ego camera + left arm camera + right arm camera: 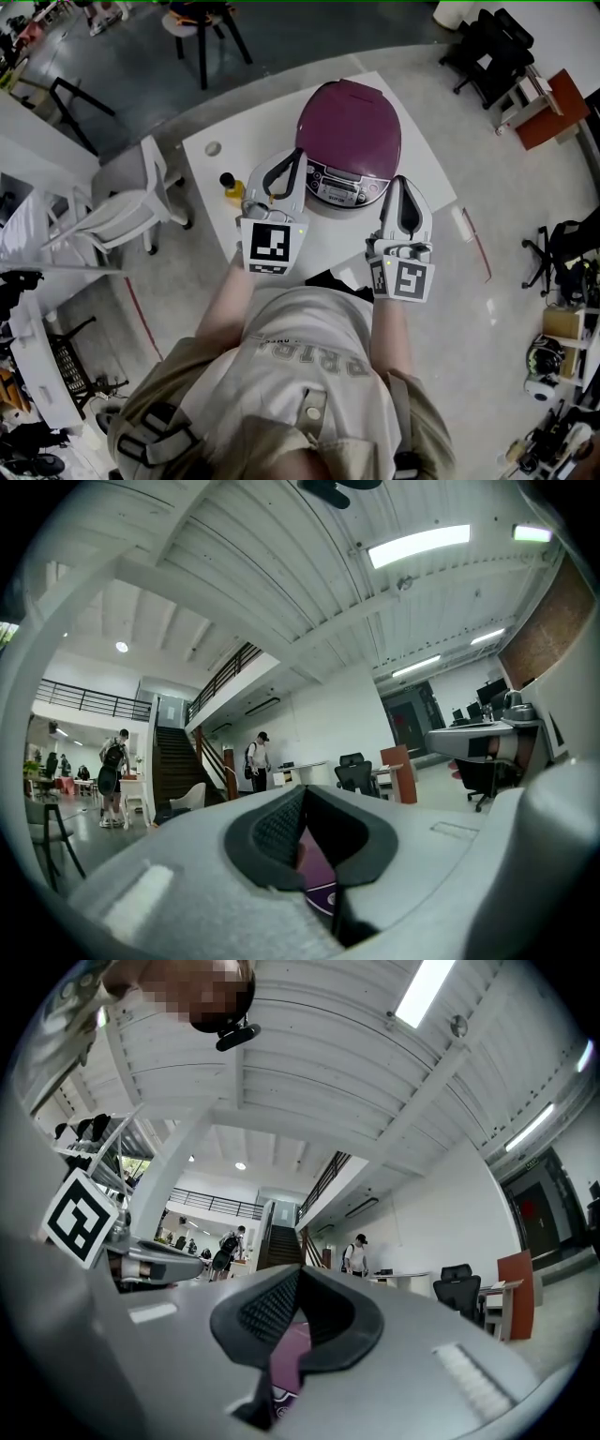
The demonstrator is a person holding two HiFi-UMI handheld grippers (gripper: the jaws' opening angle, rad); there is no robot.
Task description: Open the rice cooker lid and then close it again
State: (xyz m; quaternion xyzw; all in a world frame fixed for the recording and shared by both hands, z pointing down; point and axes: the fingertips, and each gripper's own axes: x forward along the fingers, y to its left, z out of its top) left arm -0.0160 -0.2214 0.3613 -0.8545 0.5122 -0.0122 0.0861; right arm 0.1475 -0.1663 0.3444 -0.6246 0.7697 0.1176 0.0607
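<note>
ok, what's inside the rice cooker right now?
The inside can't be seen: the purple lid is down and covers it all. From the head view only the lid and the front panel show.

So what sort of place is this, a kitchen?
Probably not a home kitchen: it looks like a big open office or lab hall. There is a staircase up to a railed mezzanine, office chairs and desks with monitors, and the rice cooker sits on a small white table.
</note>
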